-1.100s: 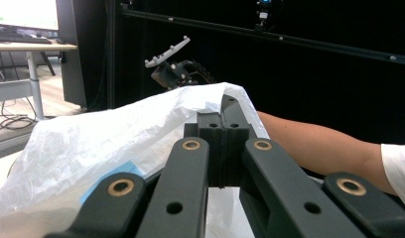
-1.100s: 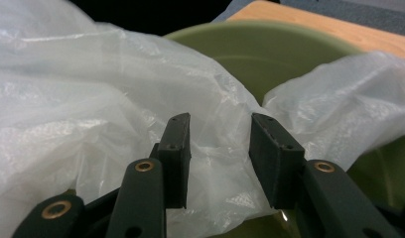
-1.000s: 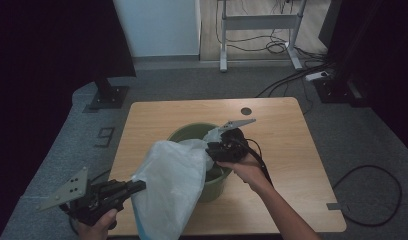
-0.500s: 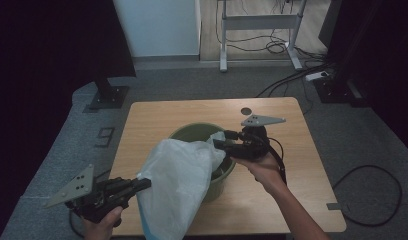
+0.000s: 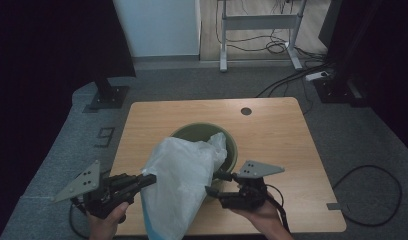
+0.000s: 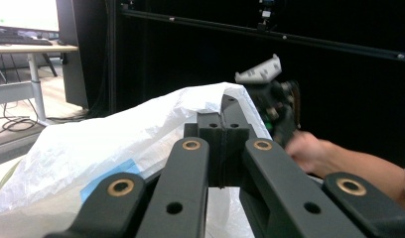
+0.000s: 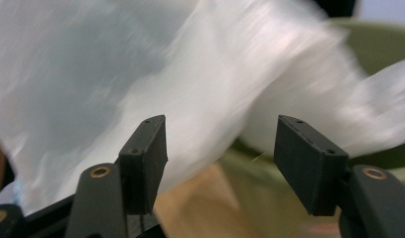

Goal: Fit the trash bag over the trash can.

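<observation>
Left gripper (image 5: 148, 179) clamped on thin white plastic bag (image 5: 179, 180) draped over round olive-green bin (image 5: 231, 145); right gripper (image 5: 213, 183) jaws just opened, nothing pinched between them

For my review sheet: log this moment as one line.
left claw: shut on white plastic bag | right claw: open, just opened, nothing between jaws, beside bag | bag: draped over green bin rim | bin: on wooden table

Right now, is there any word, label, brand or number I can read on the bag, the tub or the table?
None can be read.
White bag: a blue patch, no lettering legible.
Green tub: plain.
Table: plain.
</observation>
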